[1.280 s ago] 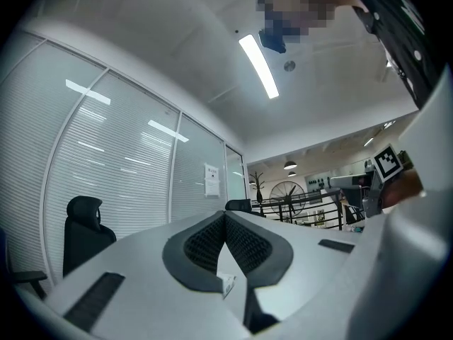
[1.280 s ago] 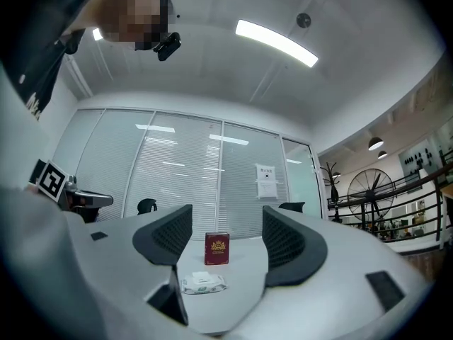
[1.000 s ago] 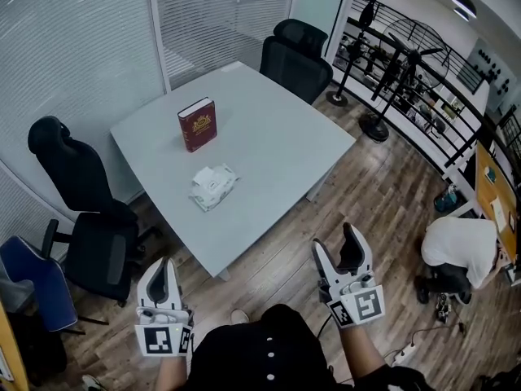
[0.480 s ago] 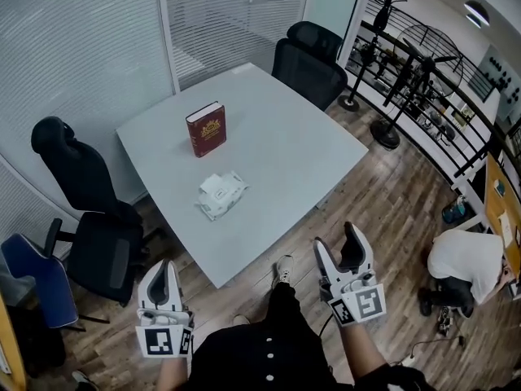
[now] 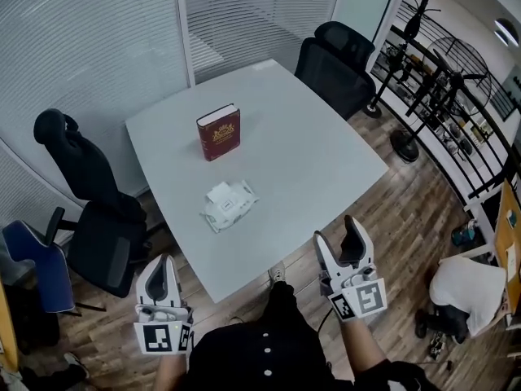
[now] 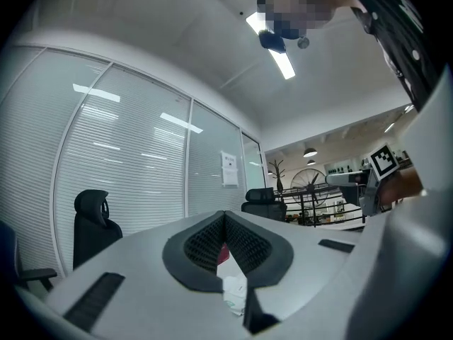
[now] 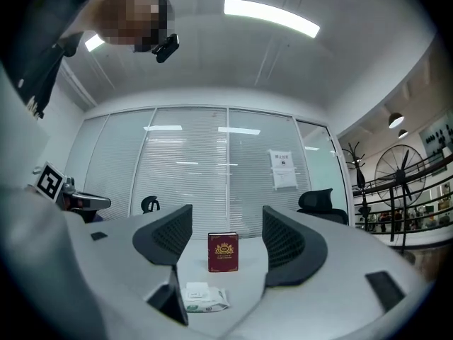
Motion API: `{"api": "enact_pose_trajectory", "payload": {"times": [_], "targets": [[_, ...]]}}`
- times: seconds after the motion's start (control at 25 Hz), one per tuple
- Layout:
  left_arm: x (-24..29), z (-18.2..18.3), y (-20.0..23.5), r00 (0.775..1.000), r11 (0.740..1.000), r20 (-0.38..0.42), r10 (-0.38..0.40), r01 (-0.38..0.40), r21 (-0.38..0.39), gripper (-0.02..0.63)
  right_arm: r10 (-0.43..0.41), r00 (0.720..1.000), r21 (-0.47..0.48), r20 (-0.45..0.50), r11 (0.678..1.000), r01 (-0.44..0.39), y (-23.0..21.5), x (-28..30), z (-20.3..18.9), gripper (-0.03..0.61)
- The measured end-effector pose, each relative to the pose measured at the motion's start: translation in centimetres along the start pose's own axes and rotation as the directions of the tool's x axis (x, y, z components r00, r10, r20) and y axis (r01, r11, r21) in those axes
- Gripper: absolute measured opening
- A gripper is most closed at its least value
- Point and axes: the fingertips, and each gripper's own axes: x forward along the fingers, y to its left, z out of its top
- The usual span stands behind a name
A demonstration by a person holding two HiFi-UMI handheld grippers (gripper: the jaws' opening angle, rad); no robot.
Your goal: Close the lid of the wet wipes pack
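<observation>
I hold both grippers short of the table (image 5: 326, 157). The left gripper (image 5: 159, 269) is clenched and empty, the right gripper (image 5: 343, 239) released. The wet wipes pack (image 5: 230, 208), lid (image 5: 219, 192) open, lies near an upright red book (image 5: 218, 133).

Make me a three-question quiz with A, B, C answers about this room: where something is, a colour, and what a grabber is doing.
1. Where is the soft white wet wipes pack? A on the pale grey table; B on a chair; C on the floor.
2. What colour is the upright hardcover book? A blue; B dark red; C green.
3. How are the right gripper jaws? A shut on the pack; B shut on the book; C apart, empty.

Answers: 1 A, it lies on the tabletop, nearer the person than the book. 2 B, its cover is dark red. 3 C, a wide gap shows between them, nothing held.
</observation>
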Motion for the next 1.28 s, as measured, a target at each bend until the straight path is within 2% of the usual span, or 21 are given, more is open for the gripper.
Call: {"api": "enact_pose_trajectory", "payload": {"times": [0.24,0.64,0.88,1.28], "targets": [[3.8,-0.4,1.4,0.995,0.995,-0.029,0.097,-0.097,-0.001,0.009,0.091,0.996,0.006,-0.022,0.996,-0.091,-2.2,6.7,-0.7,0.318],[8.8,-0.2,1.5,0.969,0.971,-0.064,0.24,-0.241,0.001,0.009,0.253,0.966,0.032,-0.057,0.967,-0.252,-5.3,15.5,-1.3,0.318],[10.6,-0.5,1.4,0.944,0.948,-0.092,0.316,-0.317,0.007,0.009,0.337,0.939,0.064,-0.074,0.941,-0.332,-6.8,19.2,-2.4,0.318],[12.8,-1.1,0.1,0.891,0.897,-0.112,0.441,-0.44,0.035,0.009,0.469,0.876,0.099,-0.115,0.883,-0.459,-8.4,23.9,-5.1,0.318]]}}
